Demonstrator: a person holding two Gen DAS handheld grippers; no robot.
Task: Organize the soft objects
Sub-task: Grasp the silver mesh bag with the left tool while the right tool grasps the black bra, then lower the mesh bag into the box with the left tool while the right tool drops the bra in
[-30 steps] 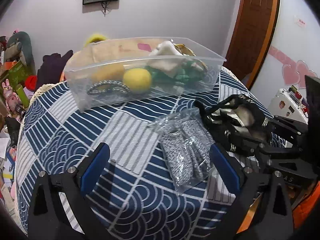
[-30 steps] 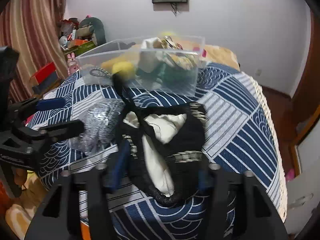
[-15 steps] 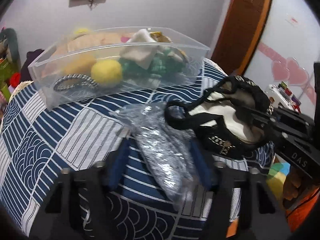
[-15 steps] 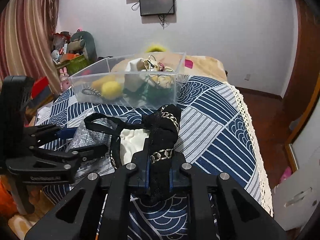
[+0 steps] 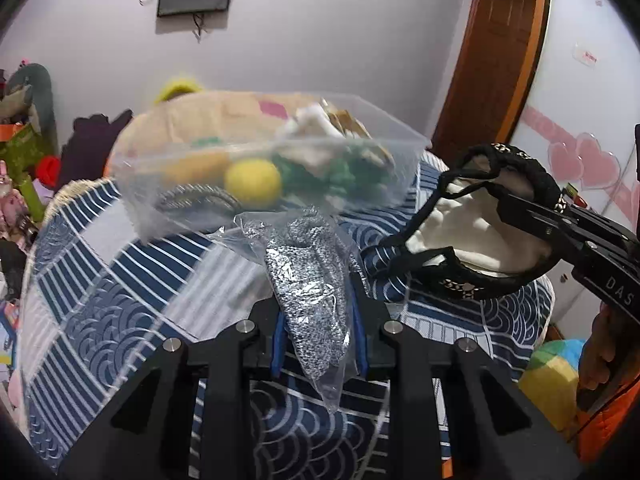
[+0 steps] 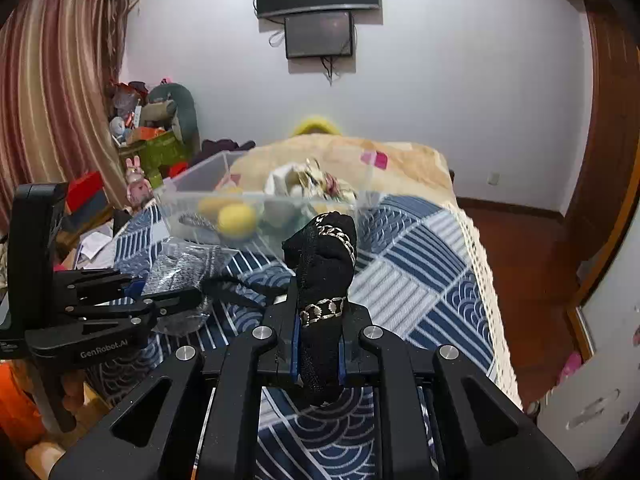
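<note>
My left gripper [image 5: 318, 332] is shut on a clear plastic bag of grey speckled fabric [image 5: 310, 280] and holds it above the table; the bag also shows in the right wrist view [image 6: 180, 268]. My right gripper [image 6: 318, 356] is shut on a black garment with gold chain trim [image 6: 324, 276] and holds it lifted. In the left wrist view the garment [image 5: 492, 232] hangs at the right, white lining showing. A clear plastic bin [image 5: 264, 176] behind them holds a yellow ball [image 5: 252, 182], green and white soft things and a dark ring.
The table has a blue and white patterned cloth [image 5: 120, 300] with a lace edge [image 6: 484, 280]. Cluttered toys and boxes stand at the left [image 6: 156, 136]. A beige bed [image 6: 400, 164] lies behind the bin. A wooden door [image 5: 492, 52] is at the right.
Both grippers have closed on their items and lifted them off the cloth: the left on the bag, the right on the black garment.
</note>
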